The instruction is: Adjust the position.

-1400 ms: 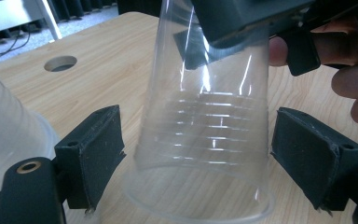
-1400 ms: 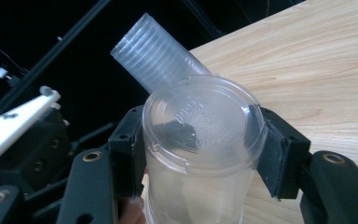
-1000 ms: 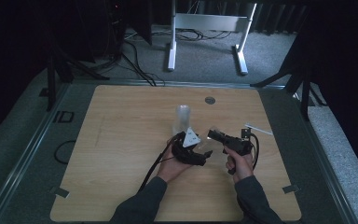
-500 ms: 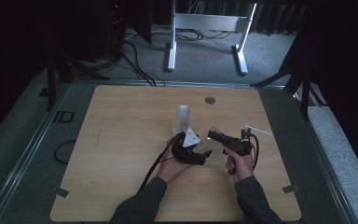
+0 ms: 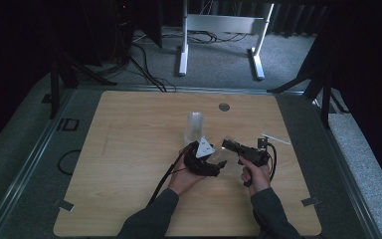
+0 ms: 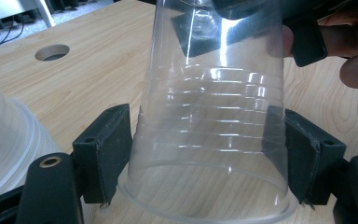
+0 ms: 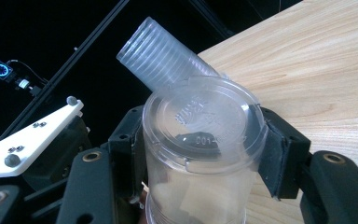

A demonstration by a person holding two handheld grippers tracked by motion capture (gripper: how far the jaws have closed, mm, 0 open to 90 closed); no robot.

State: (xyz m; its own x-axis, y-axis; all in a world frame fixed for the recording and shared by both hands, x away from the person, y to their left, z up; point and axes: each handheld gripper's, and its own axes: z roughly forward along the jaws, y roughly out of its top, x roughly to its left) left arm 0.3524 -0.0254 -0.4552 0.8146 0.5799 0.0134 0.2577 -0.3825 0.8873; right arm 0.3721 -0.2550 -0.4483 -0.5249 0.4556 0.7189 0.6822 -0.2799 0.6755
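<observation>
A clear plastic cup [image 6: 209, 126] hangs between my two grippers, just above the wooden table [image 5: 129, 149]. My left gripper [image 6: 205, 158] has just been closing on the cup's wide rim end, and both pads [image 6: 107, 149] now lie against its wall. My right gripper [image 7: 200, 149] is shut on the narrow base end of the cup [image 7: 200, 130]. In the high view the left gripper [image 5: 214, 167] and the right gripper [image 5: 233, 147] meet right of the table's middle. A stack of clear cups [image 5: 195, 127] stands just behind them, and shows as a tilted stack [image 7: 163, 56] in the right gripper view.
A round hole [image 5: 224, 106] sits in the table near its far edge. A thin white strip [image 5: 276, 138] lies right of the right hand. A white metal stand [image 5: 219, 25] and cables are on the floor beyond the table.
</observation>
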